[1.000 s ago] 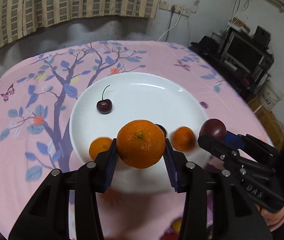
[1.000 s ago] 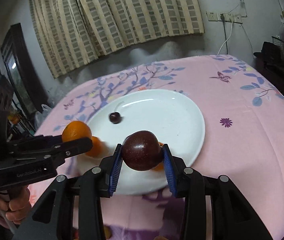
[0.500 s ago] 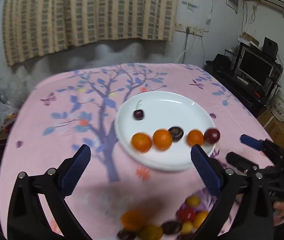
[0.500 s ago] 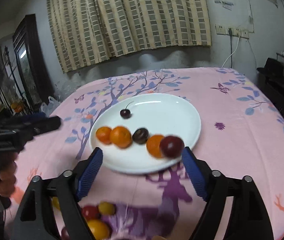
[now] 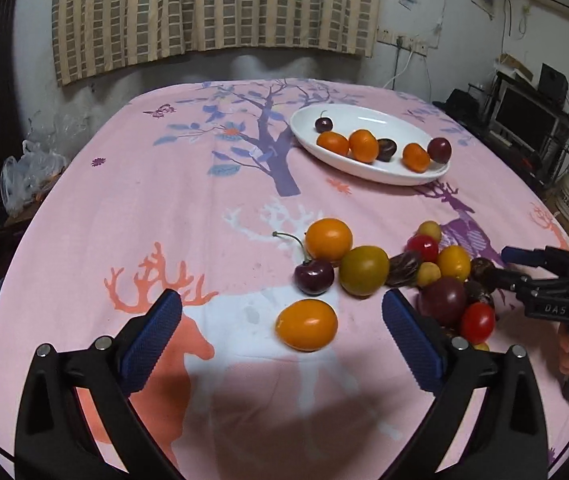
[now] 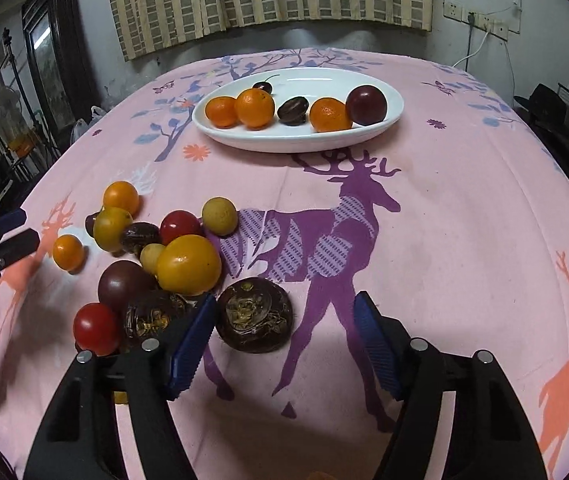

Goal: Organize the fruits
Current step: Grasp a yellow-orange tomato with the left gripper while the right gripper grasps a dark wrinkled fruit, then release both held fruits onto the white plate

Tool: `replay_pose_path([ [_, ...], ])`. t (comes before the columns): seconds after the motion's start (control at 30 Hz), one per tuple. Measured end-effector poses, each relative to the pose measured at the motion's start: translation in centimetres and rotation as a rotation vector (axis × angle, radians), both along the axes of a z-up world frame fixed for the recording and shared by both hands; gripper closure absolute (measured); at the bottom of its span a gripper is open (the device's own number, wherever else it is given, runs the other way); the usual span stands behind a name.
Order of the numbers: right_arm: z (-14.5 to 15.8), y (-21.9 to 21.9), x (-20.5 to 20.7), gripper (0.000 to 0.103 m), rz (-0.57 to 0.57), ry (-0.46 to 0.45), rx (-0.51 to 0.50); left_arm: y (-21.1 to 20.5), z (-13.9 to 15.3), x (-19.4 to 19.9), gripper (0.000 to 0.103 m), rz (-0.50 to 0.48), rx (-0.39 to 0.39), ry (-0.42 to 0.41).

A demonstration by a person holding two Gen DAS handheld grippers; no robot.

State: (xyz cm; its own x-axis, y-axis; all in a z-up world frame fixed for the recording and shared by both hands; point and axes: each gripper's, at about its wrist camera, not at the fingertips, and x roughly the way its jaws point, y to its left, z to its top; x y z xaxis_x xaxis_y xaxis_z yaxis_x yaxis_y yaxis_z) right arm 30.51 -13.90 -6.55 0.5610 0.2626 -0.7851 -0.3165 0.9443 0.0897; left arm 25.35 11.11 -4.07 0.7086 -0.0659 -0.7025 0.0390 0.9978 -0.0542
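1. We hold the left tongs (image 5: 282,330) spread wide and empty, low over the counter (image 5: 164,208), with an orange tomato (image 5: 306,324) lying between the pads.
2. We hold the right tongs (image 6: 284,330) wide apart and empty, flanking a water chestnut (image 6: 255,318).
3. The loose fruit pile (image 6: 156,256) lies just beyond.
4. Farthest, the white plate (image 6: 296,140) carries six fruits.

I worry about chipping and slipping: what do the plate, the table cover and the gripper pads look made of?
The plate looks like glazed white ceramic, judging by its glossy highlight, though melamine is possible. The table cover seems a matte printed fabric, pink with deer and trees. The right gripper pads look like ribbed blue rubber or plastic.
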Motion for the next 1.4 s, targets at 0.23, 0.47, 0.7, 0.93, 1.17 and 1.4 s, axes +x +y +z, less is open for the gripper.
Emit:
replay_pose_path([
  [0.23,-0.7,1.8,-0.4,0.059,0.071,-0.004,-0.051,-0.5,-0.2,-0.6,0.004,-0.028,0.006,-0.004],
  [0.47,0.9,-0.2,-0.3,0.059,-0.004,-0.043,0.04,-1.5,-1.9,0.0,0.015,-0.054,0.072,0.039],
  [0.7,0.9,-0.4,0.0,0.059,-0.004,-0.018,0.065,-1.4,-3.9,1.2,0.035,-0.047,0.076,0.111],
  [0.93,1.4,-0.5,-0.4,0.059,-0.006,-0.05,0.074,-1.8,-4.6,1.4,0.058,-0.076,0.062,0.133],
  [1.17,3.7,-2.0,0.9,0.059,-0.026,-0.097,0.18,-1.7,-0.8,1.9,0.064,-0.109,-0.079,0.1],
  [1.4,6.0,-1.2,10.2,0.059,-0.144,-0.237,0.146,-6.8,4.6,13.7,0.064,-0.177,-0.054,0.037],
])
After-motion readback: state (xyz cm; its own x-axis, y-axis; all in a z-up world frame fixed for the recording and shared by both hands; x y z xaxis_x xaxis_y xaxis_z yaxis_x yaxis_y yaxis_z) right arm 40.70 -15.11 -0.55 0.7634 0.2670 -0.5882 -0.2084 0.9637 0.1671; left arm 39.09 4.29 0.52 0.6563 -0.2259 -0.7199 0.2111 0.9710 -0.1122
